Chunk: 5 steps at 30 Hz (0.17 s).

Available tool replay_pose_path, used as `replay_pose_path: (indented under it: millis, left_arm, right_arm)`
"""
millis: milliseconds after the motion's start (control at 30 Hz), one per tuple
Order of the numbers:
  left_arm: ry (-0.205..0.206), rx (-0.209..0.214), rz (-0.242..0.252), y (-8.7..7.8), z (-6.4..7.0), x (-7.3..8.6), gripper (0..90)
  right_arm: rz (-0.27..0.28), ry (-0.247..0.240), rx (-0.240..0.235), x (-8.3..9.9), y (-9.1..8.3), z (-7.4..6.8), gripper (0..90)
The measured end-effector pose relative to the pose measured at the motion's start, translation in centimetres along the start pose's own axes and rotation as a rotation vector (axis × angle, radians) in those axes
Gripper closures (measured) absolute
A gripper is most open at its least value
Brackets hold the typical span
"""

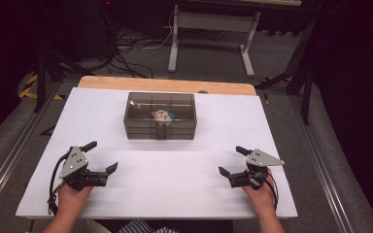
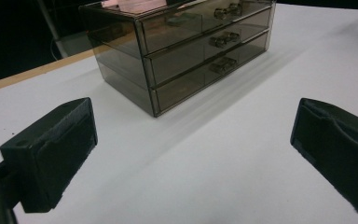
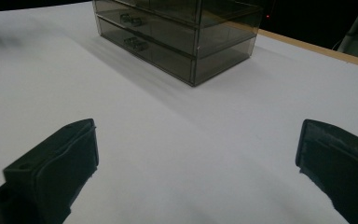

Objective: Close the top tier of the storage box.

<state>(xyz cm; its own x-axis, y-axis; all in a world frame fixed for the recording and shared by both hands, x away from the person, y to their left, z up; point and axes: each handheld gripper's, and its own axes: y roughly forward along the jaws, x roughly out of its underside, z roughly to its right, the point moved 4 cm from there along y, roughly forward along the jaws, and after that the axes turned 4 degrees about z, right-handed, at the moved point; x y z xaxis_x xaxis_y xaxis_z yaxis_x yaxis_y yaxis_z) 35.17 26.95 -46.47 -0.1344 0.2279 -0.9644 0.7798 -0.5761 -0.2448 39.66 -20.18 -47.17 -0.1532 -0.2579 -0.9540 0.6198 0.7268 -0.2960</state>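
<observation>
The smoked-plastic drawer chest [image 1: 160,116] stands on the white table top [image 1: 141,194], at about twelve o'clock from the table's middle, toward the far edge where a strip of bare wood [image 1: 167,85] shows. It has three stacked drawers, all pushed in, each with a small clear handle at its front centre; the fronts face the person. Through its clear top a small white object with a touch of blue [image 1: 161,115] can be seen inside, though which drawer holds it cannot be told.

The left gripper [image 1: 103,157] is held in the person's left hand [image 1: 72,194] at about eight o'clock on the table, well apart from the chest. Its two black jaws stand wide apart with nothing between them; in the left gripper view the chest [image 2: 182,51] sits ahead between the jaws, toward one o'clock.

The right gripper [image 1: 233,160] is in the right hand [image 1: 259,195] at about four o'clock, likewise well clear of the chest. Its jaws are also spread wide and hold nothing; in the right gripper view the chest [image 3: 177,37] lies ahead at roughly twelve o'clock, seen corner-on.

Both grippers point inward and forward, toward the chest.
</observation>
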Motion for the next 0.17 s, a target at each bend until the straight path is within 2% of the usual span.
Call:
replay_pose_path:
  millis: [100, 167]
  left_arm:
    - [-0.011, 0.002, 0.002, 0.02, 0.09, 0.01, 1.4]
    - [0.002, 0.001, 0.000, 0.01, 0.00, -0.01, 1.3]
  right_arm:
    - [0.000, 0.002, 0.001, 0.01, 0.02, 0.02, 0.0]
    - [0.000, 0.001, -0.002, -0.01, 0.01, 0.00, 0.0]
